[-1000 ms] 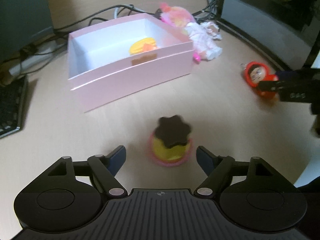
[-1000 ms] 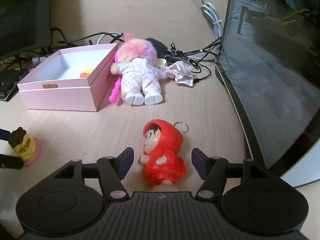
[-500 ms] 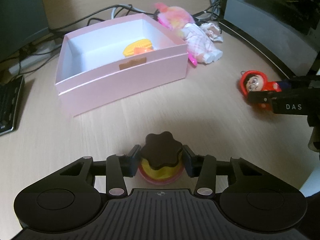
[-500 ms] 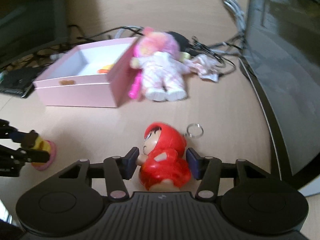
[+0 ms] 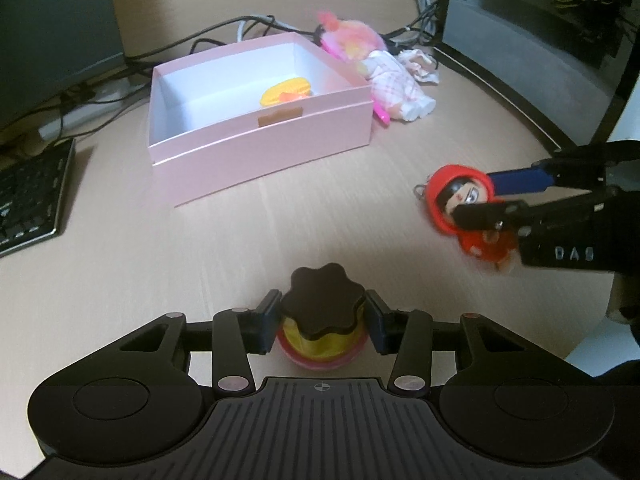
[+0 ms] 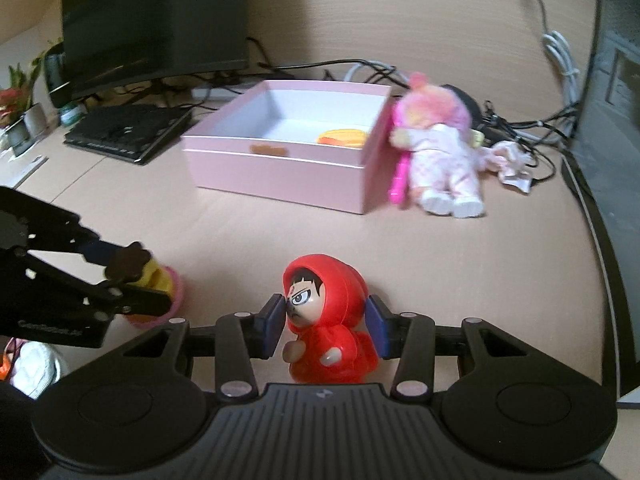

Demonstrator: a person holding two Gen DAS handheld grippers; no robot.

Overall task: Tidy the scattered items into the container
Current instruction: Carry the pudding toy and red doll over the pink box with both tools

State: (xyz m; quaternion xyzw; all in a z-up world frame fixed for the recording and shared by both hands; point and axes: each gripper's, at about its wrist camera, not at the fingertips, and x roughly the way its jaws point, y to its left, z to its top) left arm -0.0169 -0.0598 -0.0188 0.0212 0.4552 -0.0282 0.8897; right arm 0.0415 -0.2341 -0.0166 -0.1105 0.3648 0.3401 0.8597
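**Two toys gripped, ready for the box**

The left gripper [image 5: 322, 326] is clenched on a yellow cake toy [image 5: 322, 336]. The right gripper [image 6: 325, 330], jaws just closing, clasps a red hooded figure [image 6: 326, 320]. Both sit near the desk [image 5: 200, 240], likely for carrying to the pink box [image 5: 260, 144], which holds one yellow-orange toy [image 5: 285, 90].

1. A black keyboard [image 5: 30, 196] sits at the left edge of the wooden desk [image 5: 280, 216] — angled, partly cut off.
2. Behind it looms a dark monitor [image 6: 156, 20], cables [image 5: 224, 36] trailing along the desk's back.
3. On the right, a dark computer case [image 5: 540, 28] with a bundled white cord [image 6: 560, 52] beside it.
4. Far left — a small potted plant [image 6: 16, 92], blurred.
5. A crumpled white wrapper [image 6: 512, 162] lies among the black cables.
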